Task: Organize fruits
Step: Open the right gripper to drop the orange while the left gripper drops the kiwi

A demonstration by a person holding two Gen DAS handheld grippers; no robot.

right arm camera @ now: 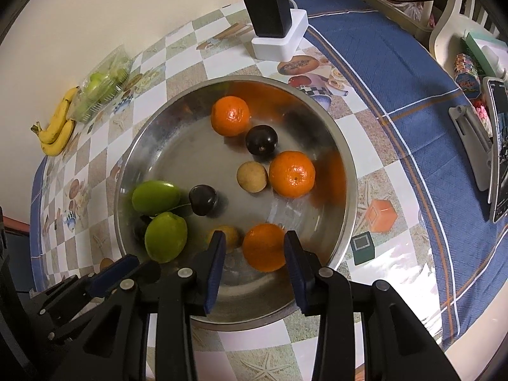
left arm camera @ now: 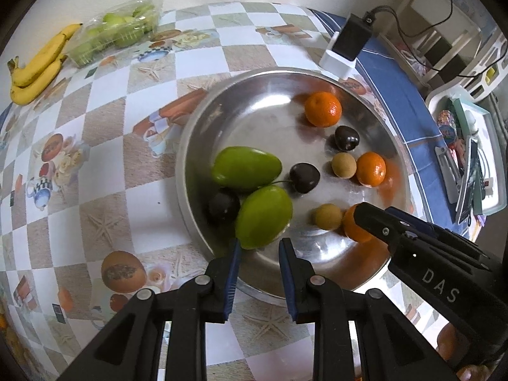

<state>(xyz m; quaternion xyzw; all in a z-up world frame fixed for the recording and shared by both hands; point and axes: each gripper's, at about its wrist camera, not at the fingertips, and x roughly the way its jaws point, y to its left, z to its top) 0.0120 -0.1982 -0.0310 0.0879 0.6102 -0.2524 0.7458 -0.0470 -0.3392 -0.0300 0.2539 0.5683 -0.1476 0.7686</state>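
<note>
Steel bowl (right arm camera: 344, 171) on checkered tablecloth (left arm camera: 104, 197), holding oranges, green fruits, dark plums, small tan fruits. Left gripper (left arm camera: 258, 247) spread wide, empty, tips just short of near green fruit (left arm camera: 264, 217). Right gripper (right arm camera: 254, 243) spread wide, fingers either side of near orange (right arm camera: 265, 247), contact unclear. Bananas (left arm camera: 38, 63) and clear pack of green fruit (left arm camera: 117, 28) at far edge, well apart from bowl.

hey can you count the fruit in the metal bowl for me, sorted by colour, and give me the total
In the metal bowl:
Orange: 3
Green: 2
Dark purple-black: 3
Tan-brown: 2
Total: 10
</note>
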